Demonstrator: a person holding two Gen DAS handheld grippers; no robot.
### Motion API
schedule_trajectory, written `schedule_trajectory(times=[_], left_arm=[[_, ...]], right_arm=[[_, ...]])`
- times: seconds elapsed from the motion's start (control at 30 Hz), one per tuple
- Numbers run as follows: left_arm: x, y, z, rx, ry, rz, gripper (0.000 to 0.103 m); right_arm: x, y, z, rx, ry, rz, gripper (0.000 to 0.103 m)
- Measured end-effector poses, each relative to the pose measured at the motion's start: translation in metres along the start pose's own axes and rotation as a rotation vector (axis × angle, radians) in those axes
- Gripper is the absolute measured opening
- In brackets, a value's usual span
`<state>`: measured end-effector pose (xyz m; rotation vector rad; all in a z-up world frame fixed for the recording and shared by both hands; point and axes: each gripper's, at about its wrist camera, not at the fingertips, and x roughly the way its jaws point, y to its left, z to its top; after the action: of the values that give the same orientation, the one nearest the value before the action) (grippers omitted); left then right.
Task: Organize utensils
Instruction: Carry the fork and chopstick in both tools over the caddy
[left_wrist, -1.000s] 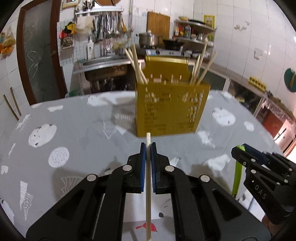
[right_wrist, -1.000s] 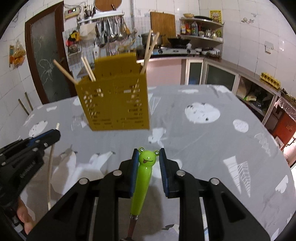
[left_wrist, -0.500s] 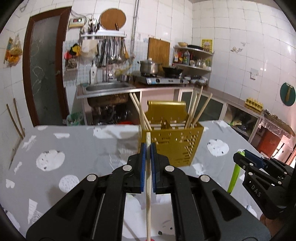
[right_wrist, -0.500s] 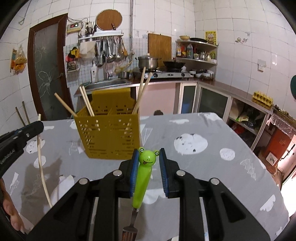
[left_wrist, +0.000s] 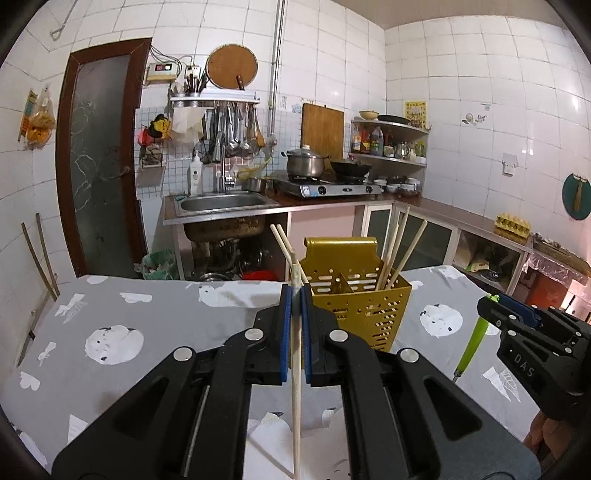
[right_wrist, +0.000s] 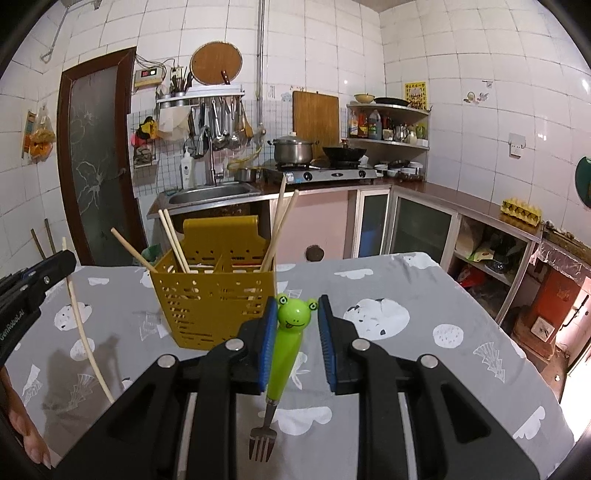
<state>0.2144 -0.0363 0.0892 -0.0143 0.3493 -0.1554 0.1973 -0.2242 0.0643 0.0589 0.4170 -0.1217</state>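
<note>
Both grippers loaded: left gripper (left_wrist: 295, 306) clamps a chopstick (left_wrist: 295, 387), right gripper (right_wrist: 297, 317) pinches a frog-handled fork (right_wrist: 286, 343). Step: carry. Next, lower each upright into the yellow caddy (right_wrist: 218, 295).

Two wrist-mounted fisheye cameras are looking forward, slightly downward, along their own gripper fingers across a grey-clothed table (left_wrist: 155, 317) toward the kitchen's sink wall. The left wrist view is sitting close behind the left gripper (left_wrist: 296, 295); the right wrist view is doing likewise behind the right gripper (right_wrist: 296, 306). Both are sharing the yellow utensil caddy (left_wrist: 364, 306) near the table's far edge, and each is catching the other gripper at its frame edge.
</note>
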Motion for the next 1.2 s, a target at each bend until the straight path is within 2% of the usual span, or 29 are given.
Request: schedule_trajectory(times=[0.5,0.87,1.2], left_arm=[[-0.008,-0.005,0.017,0.018,-0.058,-0.008,0.004],[-0.007,-0.004,0.071,0.004,-0.147,-0.05,0.004],[0.002,-0.01,0.126,0.0,-0.266,-0.065,0.004]], right_arm=[[0.001,-0.008,0.023,0.011,-0.059,0.0,0.023],[0.002,-0.009,0.078,-0.005,-0.148,-0.001,0.023],[0.02,0.0,0.128,-0.003,-0.222,-0.008,0.023]])
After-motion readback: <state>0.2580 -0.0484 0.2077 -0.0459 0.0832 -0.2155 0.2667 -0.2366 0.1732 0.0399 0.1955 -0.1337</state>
